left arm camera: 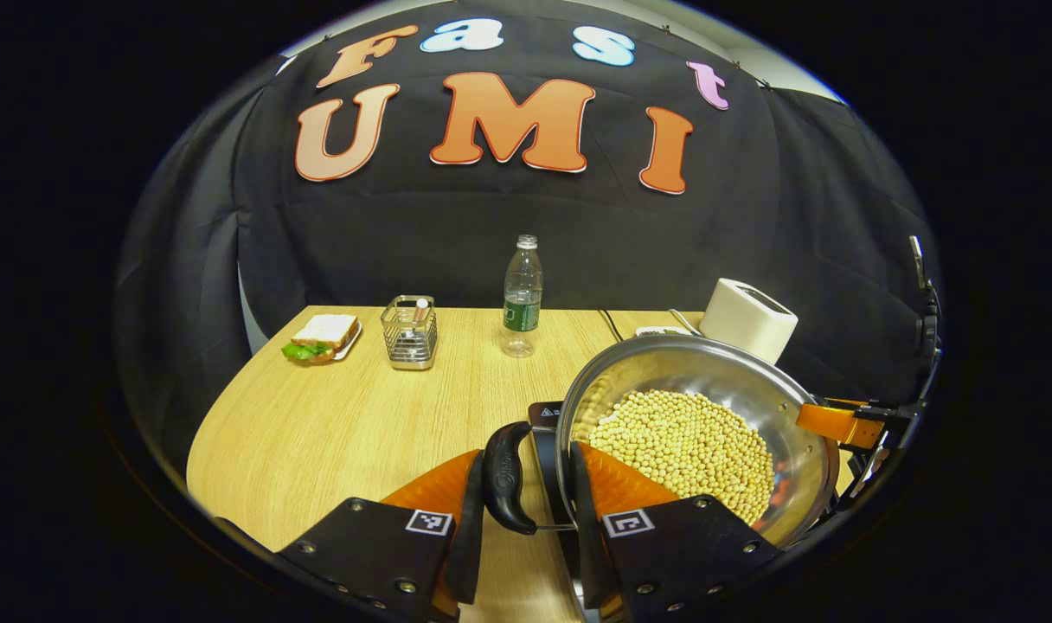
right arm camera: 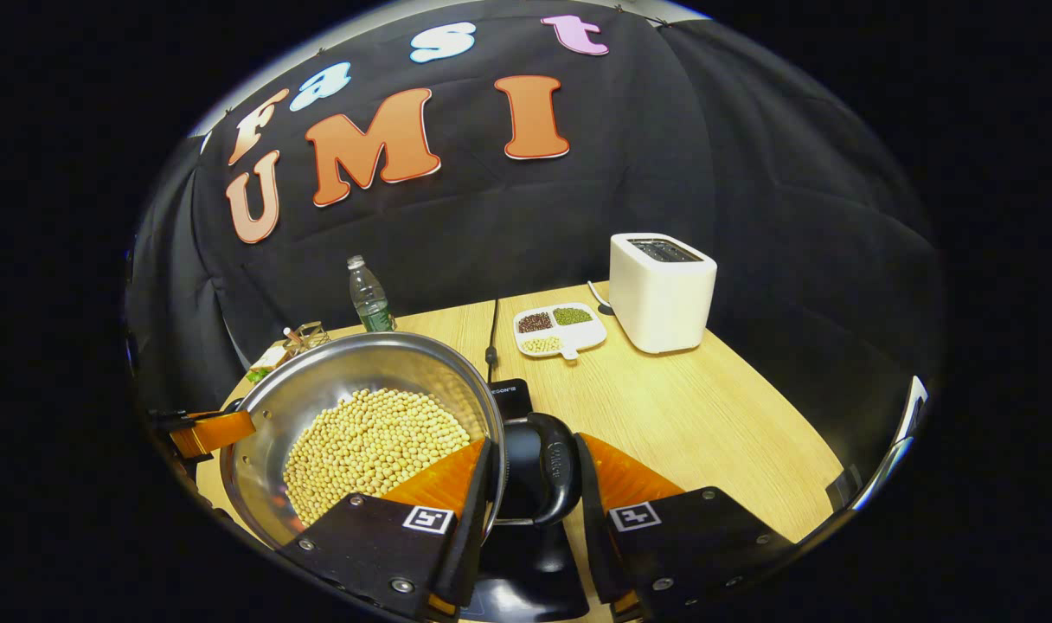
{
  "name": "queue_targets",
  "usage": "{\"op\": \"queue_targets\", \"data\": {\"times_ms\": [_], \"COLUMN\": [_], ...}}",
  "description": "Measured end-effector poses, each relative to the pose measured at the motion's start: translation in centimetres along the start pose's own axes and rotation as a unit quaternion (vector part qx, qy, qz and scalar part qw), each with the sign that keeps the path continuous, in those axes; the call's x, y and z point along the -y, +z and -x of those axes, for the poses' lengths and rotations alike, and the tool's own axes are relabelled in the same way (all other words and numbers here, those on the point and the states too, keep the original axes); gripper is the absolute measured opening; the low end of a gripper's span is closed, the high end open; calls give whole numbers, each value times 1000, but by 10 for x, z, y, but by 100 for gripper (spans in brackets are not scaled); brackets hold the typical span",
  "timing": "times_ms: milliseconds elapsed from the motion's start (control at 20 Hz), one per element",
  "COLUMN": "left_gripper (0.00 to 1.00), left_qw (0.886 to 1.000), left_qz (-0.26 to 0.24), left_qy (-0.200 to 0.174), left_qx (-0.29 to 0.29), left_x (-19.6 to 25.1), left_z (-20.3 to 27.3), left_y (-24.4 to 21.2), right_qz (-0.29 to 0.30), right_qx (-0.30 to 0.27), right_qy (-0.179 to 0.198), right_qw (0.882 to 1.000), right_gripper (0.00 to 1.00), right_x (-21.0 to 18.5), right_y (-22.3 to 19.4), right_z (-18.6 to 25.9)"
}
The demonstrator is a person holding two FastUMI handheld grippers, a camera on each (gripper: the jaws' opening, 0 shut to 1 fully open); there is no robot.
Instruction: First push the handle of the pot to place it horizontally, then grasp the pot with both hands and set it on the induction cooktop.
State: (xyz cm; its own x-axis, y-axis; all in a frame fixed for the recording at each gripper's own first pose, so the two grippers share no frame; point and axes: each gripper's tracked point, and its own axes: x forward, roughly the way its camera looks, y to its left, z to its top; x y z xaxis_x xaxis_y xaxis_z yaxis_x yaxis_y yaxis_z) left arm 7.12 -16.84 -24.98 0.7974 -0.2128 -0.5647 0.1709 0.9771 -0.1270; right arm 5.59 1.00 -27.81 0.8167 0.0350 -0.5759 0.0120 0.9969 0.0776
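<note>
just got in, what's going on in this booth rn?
A person is working a steel pot full of soybeans with two hand-held grippers. The left gripper straddles one black side handle and the right gripper straddles the other, one finger inside the rim on each side. The pot sits tilted over the black induction cooktop on the wooden table; whether it is lifted or resting can't be told.

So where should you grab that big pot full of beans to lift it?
By its two dark loop handles, one on each side, coming in from outside the rim. The pot is wide, shiny and heavy with beans, so one side alone would likely tip it. The left gripper brackets one handle, the right gripper the other.
</note>
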Motion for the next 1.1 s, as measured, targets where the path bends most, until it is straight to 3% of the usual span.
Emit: {"op": "queue_targets", "data": {"times_ms": [300, 350, 400, 800, 1000, 1100], "left_gripper": [48, 48, 48, 48, 53, 65], "left_qw": [1000, 1000, 1000, 999, 1000, 999], "left_qz": [1, 2, 3, 17, -11, -41], "left_qy": [6, 7, 8, 1, 7, 35], "left_qx": [-20, -24, -26, -36, -25, 9], "left_x": [11, 11, 11, 10, 9, -3], "left_z": [-13, -15, -16, -21, -14, -2], "left_y": [-20, -22, -24, -31, -21, 2], "right_qz": [6, 6, 7, 12, 22, 32], "right_qx": [-15, -16, -18, -28, -10, 9], "right_qy": [1, 2, 3, 5, 13, 11], "right_qw": [1000, 1000, 1000, 1000, 1000, 999], "right_gripper": [51, 47, 52, 52, 61, 75], "right_x": [12, 13, 14, 13, 13, 13], "right_y": [-11, -12, -13, -17, -4, 13], "right_z": [-13, -15, -17, -19, -10, 3]}}
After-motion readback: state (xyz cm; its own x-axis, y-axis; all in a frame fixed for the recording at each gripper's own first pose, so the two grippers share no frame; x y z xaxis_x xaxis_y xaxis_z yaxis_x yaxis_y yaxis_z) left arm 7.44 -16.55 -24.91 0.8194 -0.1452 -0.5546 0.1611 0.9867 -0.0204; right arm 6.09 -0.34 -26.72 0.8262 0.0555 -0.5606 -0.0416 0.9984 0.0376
